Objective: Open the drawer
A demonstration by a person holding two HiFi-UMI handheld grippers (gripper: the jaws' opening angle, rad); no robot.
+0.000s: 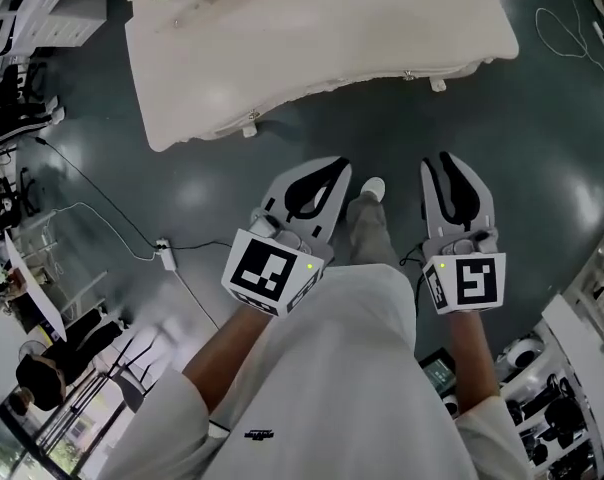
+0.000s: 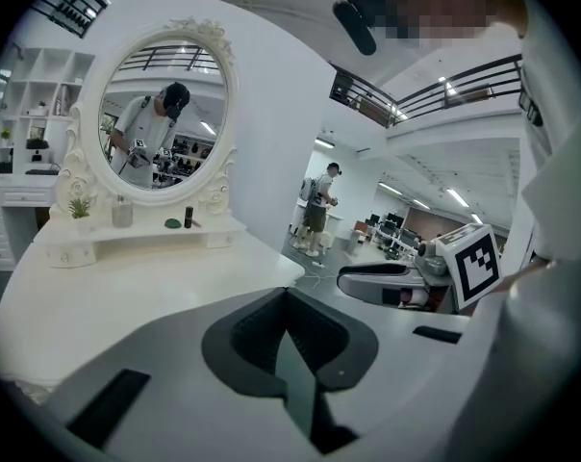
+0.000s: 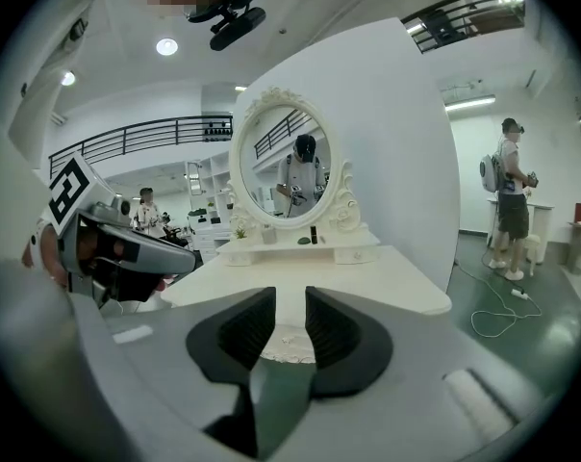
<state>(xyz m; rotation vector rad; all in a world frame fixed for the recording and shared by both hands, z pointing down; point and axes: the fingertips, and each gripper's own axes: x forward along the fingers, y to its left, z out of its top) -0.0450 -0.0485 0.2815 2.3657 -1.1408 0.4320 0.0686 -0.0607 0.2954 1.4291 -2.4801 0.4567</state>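
Dark glossy floor (image 1: 182, 198) lies below you, with the white desk (image 1: 332, 38) just ahead and both tongs held in the air over the floor, short of its near edge and touching nothing. Your left tongs (image 1: 337, 165) are closed, pads meeting with nothing between them, while your right tongs (image 1: 439, 165) stand partly open with a clear gap and nothing in it. At the far side of the desk, the drawer (image 3: 354, 254) sits shut in the low shelf under the oval mirror (image 3: 286, 157), towards its right end, well apart from both tongs.
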